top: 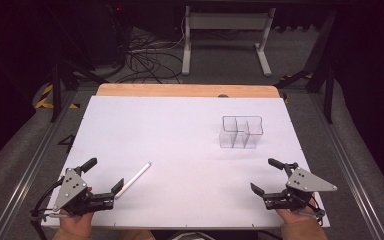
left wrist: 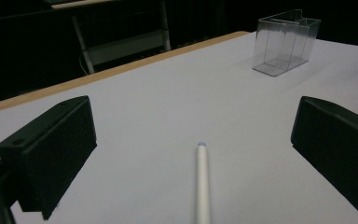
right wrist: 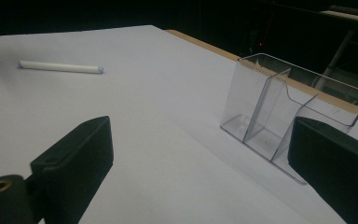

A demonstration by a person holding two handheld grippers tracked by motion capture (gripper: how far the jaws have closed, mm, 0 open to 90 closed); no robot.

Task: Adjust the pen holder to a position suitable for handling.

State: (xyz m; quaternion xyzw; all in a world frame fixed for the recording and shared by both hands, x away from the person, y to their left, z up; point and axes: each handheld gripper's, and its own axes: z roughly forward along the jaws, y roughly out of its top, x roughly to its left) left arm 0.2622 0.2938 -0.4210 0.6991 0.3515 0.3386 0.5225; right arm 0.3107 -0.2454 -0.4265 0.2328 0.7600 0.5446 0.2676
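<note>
High view overhead, facing forward; gripper views low, close; all share clear organizer (top: pixel 241 132), pen (top: pixel 134 180).

The white pen (left wrist: pixel 202 184) runs off the bottom edge in the left gripper view, so its back end is cut. In the right gripper view, a black jaw covers the clear organizer (right wrist: pixel 279 112)'s near corner, and what's printed on the pen is too small to read.

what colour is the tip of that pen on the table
Pale blue, on the white pen; the tip shows best in the left gripper view.
</note>
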